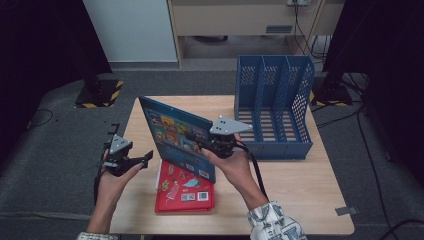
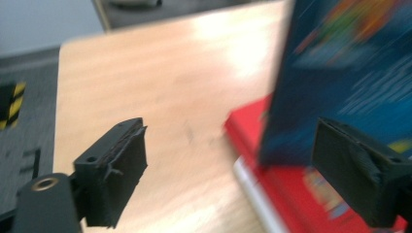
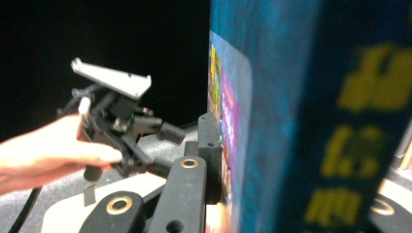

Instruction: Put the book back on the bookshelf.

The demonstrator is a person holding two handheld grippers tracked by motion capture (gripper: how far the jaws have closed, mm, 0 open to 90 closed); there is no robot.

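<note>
My right gripper (image 1: pixel 199 141) is shut on a blue picture book (image 1: pixel 175 134) and holds it upright and tilted above the wooden table (image 1: pixel 300 190). In the right gripper view one jaw presses flat against the blue book's cover (image 3: pixel 272 121), while the other jaw is hidden behind the book. A red book (image 1: pixel 185 192) lies flat on the table under it. My left gripper (image 1: pixel 146 158) hovers just left of the blue book, jaws wide open with nothing gripped. In the left gripper view the blue book (image 2: pixel 340 73) stands beyond the right jaw, over the red book (image 2: pixel 291 194).
A blue three-slot file rack (image 1: pixel 272 110) stands on the table's far right part, open side facing up and toward me. Grey floor surrounds the table, with a yellow-black striped base (image 1: pixel 100 94) at the far left. The left gripper (image 3: pixel 165 145) appears beyond the book's edge.
</note>
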